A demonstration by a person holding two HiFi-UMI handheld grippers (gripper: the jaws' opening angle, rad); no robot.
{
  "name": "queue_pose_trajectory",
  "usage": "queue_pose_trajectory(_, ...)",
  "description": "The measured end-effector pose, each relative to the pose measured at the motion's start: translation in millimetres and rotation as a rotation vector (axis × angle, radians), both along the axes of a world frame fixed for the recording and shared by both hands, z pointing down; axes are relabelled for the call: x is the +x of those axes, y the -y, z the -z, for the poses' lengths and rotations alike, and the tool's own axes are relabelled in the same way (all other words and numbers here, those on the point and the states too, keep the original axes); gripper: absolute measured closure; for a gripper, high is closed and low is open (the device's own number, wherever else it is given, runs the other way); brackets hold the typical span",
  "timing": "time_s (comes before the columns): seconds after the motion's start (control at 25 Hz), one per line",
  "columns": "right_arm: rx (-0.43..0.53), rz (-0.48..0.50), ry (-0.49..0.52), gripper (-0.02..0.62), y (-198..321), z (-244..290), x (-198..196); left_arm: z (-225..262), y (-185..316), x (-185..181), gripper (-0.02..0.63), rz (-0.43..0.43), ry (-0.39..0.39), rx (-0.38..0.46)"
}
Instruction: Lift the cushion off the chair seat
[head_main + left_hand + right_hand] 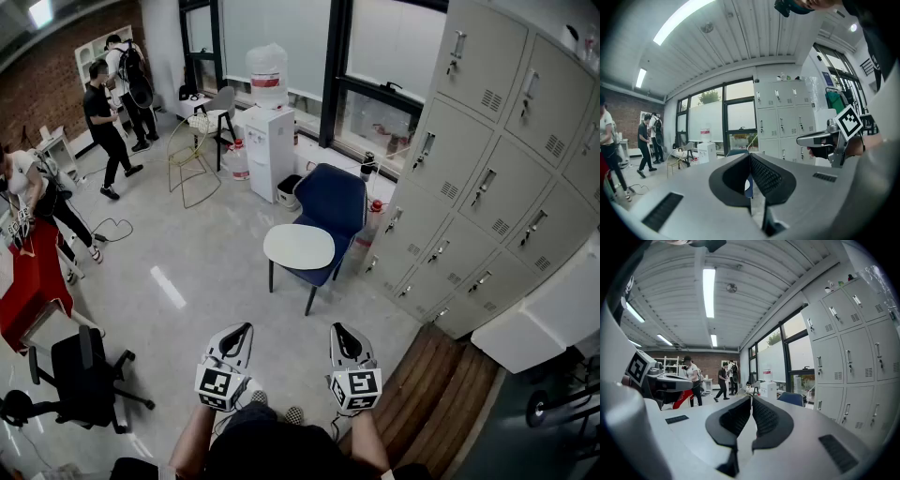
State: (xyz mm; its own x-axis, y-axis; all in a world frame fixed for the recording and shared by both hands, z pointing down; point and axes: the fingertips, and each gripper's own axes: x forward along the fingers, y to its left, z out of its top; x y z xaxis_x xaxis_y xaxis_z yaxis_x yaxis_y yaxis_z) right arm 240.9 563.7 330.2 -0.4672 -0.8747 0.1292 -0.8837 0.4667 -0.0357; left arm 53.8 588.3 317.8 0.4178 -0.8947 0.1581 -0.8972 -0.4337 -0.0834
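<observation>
Grey lockers (487, 169) line the wall on my right, and a water cooler (269, 141) stands by the window. Straight ahead, well apart across bare floor (216, 272), a blue chair (339, 199) holds the pale oval cushion (299, 247) on its seat, long side across me. My left claw (242, 331) and right claw (339, 331) are both clenched and empty. The right looks slightly nearer.

There are two claws, the left claw (244, 330) and the right claw (339, 330). There is one blue chair (330, 199), one round white cushion (298, 247), one black office chair (80, 375), one grey chair (223, 101) and one water dispenser (270, 141). Three people (98, 122) are in view.
</observation>
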Motion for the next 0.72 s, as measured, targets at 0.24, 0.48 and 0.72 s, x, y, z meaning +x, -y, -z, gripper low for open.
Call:
queue_pose_trajectory(0.24, -0.001, -0.005, 0.02, 0.56, 6, 0, 1, 0, 4, -2, 0.589, 0.006, 0.0, -0.002)
queue_pose_trajectory(0.48, -0.007, -0.005, 0.024, 0.56, 12, -1, 1, 2, 9, -3, 0.589, 0.014, 0.001, 0.003)
queue_pose_trajectory(0.72, -0.018, 0.008, 0.036, 0.56, 26, -5, -4, 1, 19, -7, 0.589, 0.025, 0.006, 0.0)
